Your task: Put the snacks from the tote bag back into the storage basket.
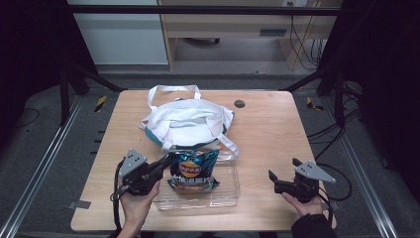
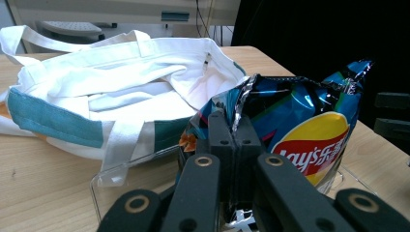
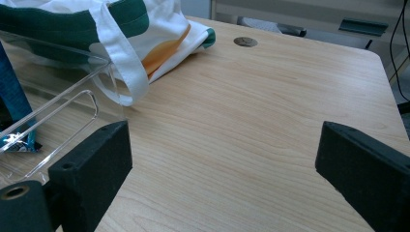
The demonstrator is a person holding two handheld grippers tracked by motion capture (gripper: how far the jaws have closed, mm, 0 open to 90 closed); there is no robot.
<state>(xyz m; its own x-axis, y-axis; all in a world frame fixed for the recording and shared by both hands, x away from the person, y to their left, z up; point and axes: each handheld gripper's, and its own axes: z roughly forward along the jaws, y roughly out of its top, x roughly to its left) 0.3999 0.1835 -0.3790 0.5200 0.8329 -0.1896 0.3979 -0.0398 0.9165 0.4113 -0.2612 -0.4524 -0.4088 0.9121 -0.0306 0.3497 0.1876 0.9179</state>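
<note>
The left gripper (image 1: 166, 161) is pinching the crimped top edge of a blue chip bag (image 1: 193, 171); in the left gripper view its two black jaws stand pressed together on the silvery seam of the chip bag (image 2: 309, 123). The bag stands tilted in a clear tray (image 1: 230, 191) near the front edge of the table (image 1: 277, 129), held up at its left corner by the gripper. Just behind the tray lies a white tote (image 1: 188, 121) with teal trim, flat and crumpled, one strap looping toward the far edge and another hanging over the tray's back rim.

The right gripper (image 1: 282, 174) rests on the table to the right of the tray, well apart from the bag. Its jaws are spread wide with only bare wood between them, as the right gripper view shows, with the tray (image 3: 63, 104) and tote (image 3: 145, 34) off to its left.
</note>
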